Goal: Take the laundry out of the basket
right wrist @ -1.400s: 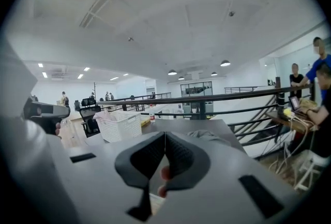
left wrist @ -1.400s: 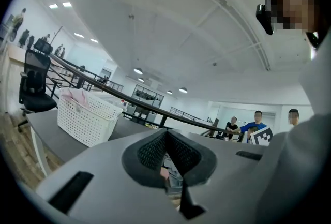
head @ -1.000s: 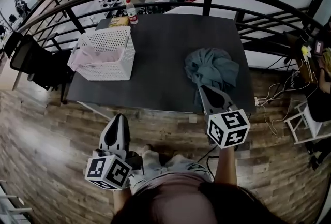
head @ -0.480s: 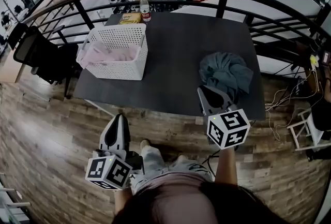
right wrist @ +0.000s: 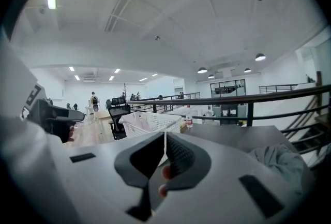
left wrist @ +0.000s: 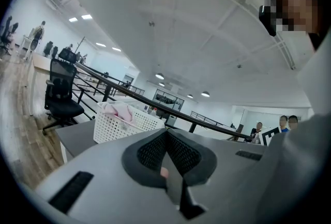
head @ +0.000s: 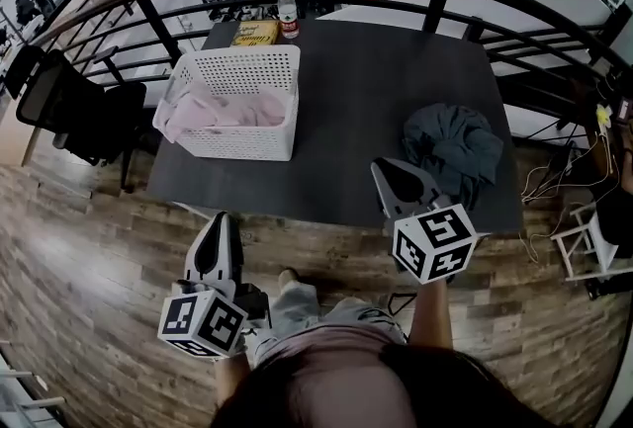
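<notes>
The left tool (head: 220,219) and right tool (head: 382,168) are pressed together, empty. The pink laundry (head: 224,108) in the basket (head: 244,136) at 11 o'clock is judged the next target, to be reached with one tool spread.

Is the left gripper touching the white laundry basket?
Apart. The head view shows the left gripper over the floor, bare tabletop between it and the basket.

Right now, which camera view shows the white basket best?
The head view: it looks down into the basket, showing the pink laundry inside. Both gripper views show it far off, side-on.
</notes>
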`<state>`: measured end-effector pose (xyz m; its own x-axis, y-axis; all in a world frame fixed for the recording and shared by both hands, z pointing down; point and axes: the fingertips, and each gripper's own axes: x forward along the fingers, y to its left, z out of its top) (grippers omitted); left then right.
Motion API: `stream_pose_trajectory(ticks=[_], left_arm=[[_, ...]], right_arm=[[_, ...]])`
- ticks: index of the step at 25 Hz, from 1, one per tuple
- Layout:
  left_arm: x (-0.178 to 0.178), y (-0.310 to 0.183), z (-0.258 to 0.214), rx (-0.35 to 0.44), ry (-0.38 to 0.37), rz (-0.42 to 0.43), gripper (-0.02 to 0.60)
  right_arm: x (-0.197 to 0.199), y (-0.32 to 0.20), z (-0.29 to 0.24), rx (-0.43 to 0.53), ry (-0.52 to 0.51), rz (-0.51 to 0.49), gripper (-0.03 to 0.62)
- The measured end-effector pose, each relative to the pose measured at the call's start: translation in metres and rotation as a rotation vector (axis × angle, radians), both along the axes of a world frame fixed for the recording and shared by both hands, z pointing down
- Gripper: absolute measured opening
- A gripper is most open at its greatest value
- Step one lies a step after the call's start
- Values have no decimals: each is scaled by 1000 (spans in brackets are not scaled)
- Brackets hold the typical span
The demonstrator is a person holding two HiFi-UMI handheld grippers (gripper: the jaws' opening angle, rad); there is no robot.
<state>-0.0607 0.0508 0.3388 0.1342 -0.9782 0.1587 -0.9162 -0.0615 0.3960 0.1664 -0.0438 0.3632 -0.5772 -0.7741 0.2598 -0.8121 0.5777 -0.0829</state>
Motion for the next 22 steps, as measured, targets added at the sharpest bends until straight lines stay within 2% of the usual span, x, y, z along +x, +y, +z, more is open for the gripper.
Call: stream_pose_trajectory(ticks=[12,17,22], left_arm=[[-102,-29,0,3,-8,27,-11],[-143,-33,3,1,0,41,-11],[-169,-34,3,11,21,52,-11]], right_arm=[[-105,-30,-11,34,-29,-8,23],[-141,-30,-10,33,-13,7,28],[-169,-27,-13,34,17,1,31]])
